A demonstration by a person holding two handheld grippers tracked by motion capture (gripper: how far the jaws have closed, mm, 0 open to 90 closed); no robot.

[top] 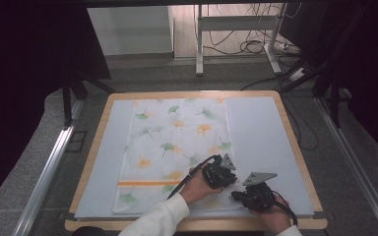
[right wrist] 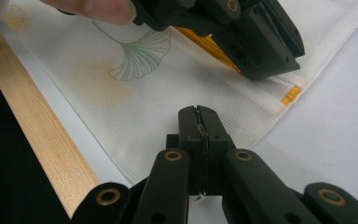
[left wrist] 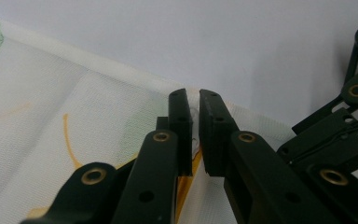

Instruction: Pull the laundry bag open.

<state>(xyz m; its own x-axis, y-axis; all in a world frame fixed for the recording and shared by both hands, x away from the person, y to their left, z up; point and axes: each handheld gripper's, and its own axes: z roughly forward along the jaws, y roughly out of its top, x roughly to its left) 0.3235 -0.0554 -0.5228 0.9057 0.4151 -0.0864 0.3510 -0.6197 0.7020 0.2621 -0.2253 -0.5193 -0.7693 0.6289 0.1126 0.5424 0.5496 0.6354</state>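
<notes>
The cloth, white with green and yellow ginkgo leaves and an orange stripe near its close end, lies flat on the pale mat of the worktop, its near right corner at about five o'clock from the mat's middle. Both grippers work that corner.

The left gripper has its jaws drawn almost together on the cloth's right-hand hem, just by the orange stripe; a thin ridge of fabric stands pinched between the pads. The right gripper sits just beside it, toward five o'clock, its jaws fully together on the near edge close to the corner, with a sliver of fabric caught at the tips.

The step in hand looks like taking hold of the near right corner to fold or lift the cloth. To do it well:
- check that each pinch holds the hem itself, not just a few threads;
- lift both hands together and level, so the edge between them stays taut;
- keep the grippers apart, as they stand very close;
- carry the corner low toward eleven o'clock to avoid dragging the cloth askew.
</notes>
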